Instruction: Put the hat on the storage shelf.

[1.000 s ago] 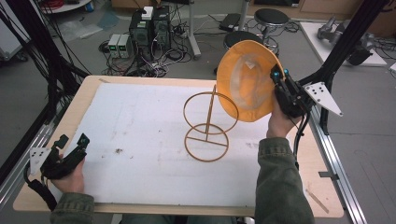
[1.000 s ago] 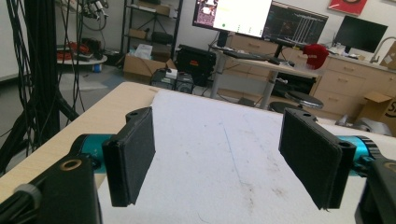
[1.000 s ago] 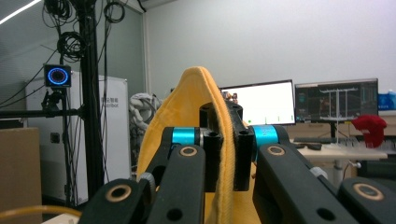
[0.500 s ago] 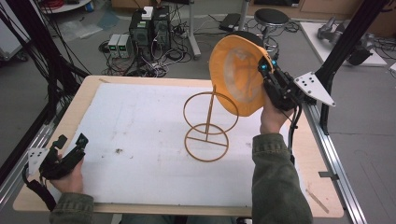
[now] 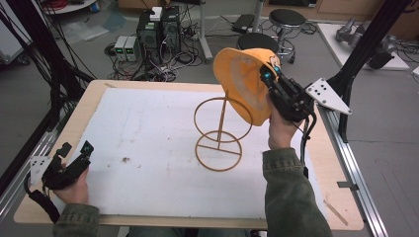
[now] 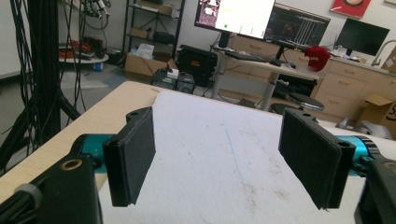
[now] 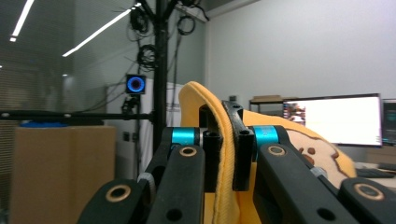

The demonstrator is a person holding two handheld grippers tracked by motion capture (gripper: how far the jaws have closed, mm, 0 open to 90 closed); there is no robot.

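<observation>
Hat (image 5: 244, 81) pinched by brim in right hand-held gripper (image 5: 269, 76), up over wire stand (image 5: 220, 133) mid-bench. Left hand-held gripper (image 5: 74, 158) wide open, empty, at bench (image 5: 341, 197) corner.

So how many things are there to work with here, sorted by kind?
Yellow hat: 1, pinched by its brim in the right gripper
Wire hat stand: 1, upright on the table
Grippers: 2, counting the left gripper, open and holding nothing
Total: 4
</observation>
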